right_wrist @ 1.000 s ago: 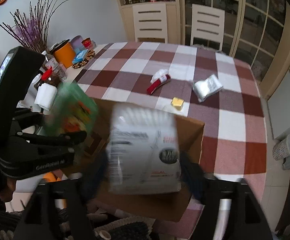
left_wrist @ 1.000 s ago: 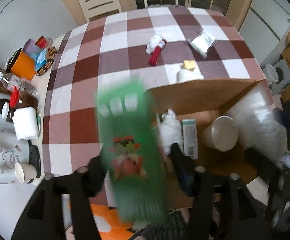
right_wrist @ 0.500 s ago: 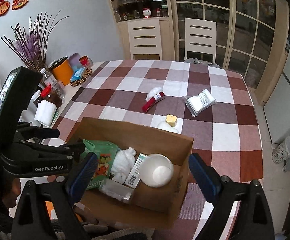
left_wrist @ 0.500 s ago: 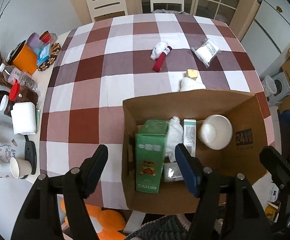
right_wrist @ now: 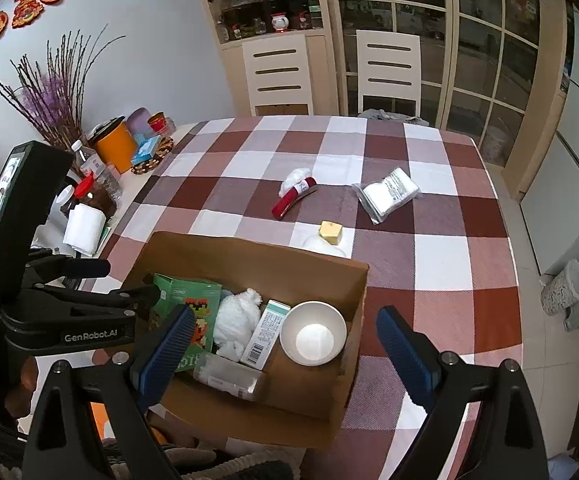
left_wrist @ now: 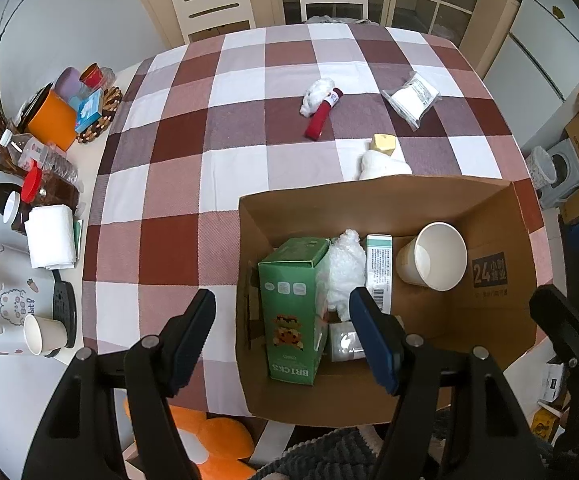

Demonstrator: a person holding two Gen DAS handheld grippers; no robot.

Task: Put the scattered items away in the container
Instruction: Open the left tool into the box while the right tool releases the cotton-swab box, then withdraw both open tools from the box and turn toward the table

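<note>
A checked cloth covers the worktop, with two white chairs and a glass cabinet behind. The cardboard box sits at the near edge; most cloth beyond it lies open. Inside are five things: one green carton, one white wad, one slim box, one paper cup, one clear packet. Outside lie five more, including a red tube. Left gripper and right gripper hover with jaws wide, holding nothing.
</note>
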